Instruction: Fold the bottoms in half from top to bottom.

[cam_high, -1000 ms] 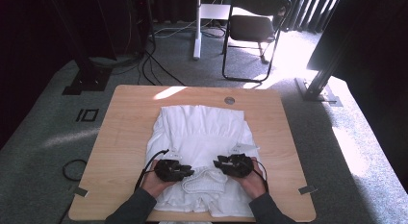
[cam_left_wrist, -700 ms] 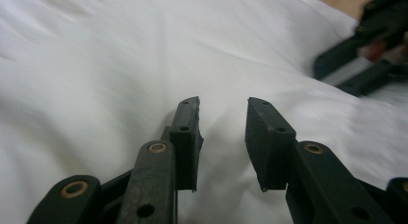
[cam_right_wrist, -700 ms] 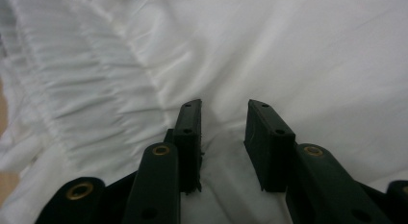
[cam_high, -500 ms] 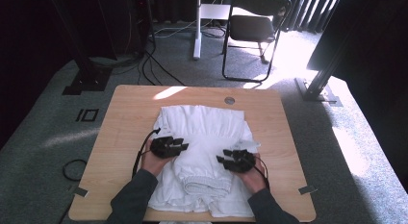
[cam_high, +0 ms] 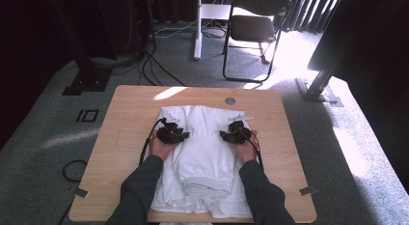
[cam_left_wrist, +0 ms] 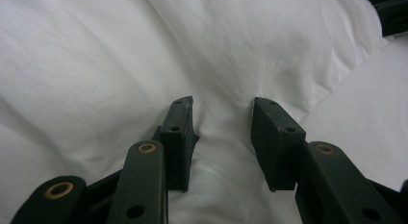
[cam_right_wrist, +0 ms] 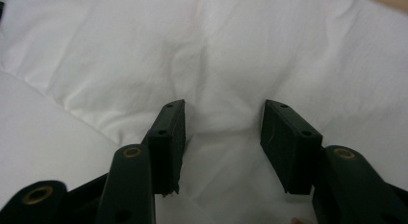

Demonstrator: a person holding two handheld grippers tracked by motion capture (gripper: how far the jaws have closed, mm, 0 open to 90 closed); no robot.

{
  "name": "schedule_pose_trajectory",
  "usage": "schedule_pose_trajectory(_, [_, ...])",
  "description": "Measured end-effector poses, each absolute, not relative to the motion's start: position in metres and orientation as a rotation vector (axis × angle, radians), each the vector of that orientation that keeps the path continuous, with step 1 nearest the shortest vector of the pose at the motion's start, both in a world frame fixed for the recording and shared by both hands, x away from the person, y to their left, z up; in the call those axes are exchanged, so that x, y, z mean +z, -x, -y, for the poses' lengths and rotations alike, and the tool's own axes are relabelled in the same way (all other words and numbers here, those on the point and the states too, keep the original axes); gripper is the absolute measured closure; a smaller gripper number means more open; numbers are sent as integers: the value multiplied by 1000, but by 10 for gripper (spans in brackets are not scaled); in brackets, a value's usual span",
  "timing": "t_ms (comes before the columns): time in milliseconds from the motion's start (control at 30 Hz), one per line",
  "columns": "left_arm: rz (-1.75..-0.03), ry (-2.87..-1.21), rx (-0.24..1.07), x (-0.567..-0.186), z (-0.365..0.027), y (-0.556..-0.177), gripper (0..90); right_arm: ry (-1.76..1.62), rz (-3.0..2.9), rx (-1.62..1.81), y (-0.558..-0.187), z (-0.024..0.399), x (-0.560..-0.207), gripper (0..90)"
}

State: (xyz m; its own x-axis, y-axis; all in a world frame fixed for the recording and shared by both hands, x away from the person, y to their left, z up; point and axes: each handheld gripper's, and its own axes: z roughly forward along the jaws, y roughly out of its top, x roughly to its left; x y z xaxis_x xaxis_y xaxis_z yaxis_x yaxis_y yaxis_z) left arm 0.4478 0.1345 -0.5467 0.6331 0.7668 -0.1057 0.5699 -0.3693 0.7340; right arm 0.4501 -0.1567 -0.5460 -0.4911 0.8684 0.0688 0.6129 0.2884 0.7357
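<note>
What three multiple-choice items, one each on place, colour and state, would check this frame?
1. Where does the garment lie?
A. on the table
B. on the chair
C. on the floor

2. What colour is the garment?
A. blue
B. white
C. red

3. How do both grippers' jaws stand?
A. shut on cloth
B. open, cloth between them
C. shut on nothing

Key: 1 A, the cloth is spread across the wooden top. 2 B, white in all views. 3 B, the left gripper and the right gripper each show a gap over the cloth.
</note>
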Motion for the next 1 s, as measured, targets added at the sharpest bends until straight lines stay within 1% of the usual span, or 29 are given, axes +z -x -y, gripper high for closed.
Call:
schedule_pose_trajectory(233, [-1036,-2023,260,-552,-145,-428,609,-1304,-2225,1056,-432,161,-554,505])
schedule_pose_trajectory(533, [-1016,-2039,244,-552,-144,-386,602,-1245,-2258,1066,-400,163,-556,506])
schedule_pose_trajectory(567, [-1016,-2039,244,-552,-144,-386,592,-1245,-2258,1066,-400,163,-556,506])
schedule_pose_trajectory(600, [-972,-2074,231,-551,-142,-378,592,-1226,-2260,1065,-397,163,-556,506])
schedule_pose_trajectory(667, [-961,-2097,204,-548,-142,-374,557,-1198,-2261,1060,-391,164,-557,506])
schedule_pose_trajectory(700, [-954,-2098,218,-545,-144,-373,553,-1207,-2259,1069,-391,165,-557,506])
schedule_pose_trajectory(767, [-967,-2052,268,-537,-151,-376,533,-1209,-2258,1076,-390,166,-558,507])
schedule_pose_trajectory(833, [-1015,-2015,354,-528,-160,-385,495,-1210,-2260,1078,-390,166,-558,507])
schedule_pose_trajectory(867, [-1032,-1985,401,-522,-164,-391,456,-1208,-2262,1077,-390,166,-558,507])
schedule_pose_trajectory(900, [-1033,-1952,456,-518,-170,-398,381,-1207,-2264,1076,-390,166,-557,507])
schedule_pose_trajectory(933, [-1065,-1928,490,-514,-175,-406,337,-1207,-2264,1078,-391,166,-558,506])
schedule_pose_trajectory(1000, [-1144,-1889,520,-511,-184,-425,270,-1210,-2259,1086,-390,167,-558,507])
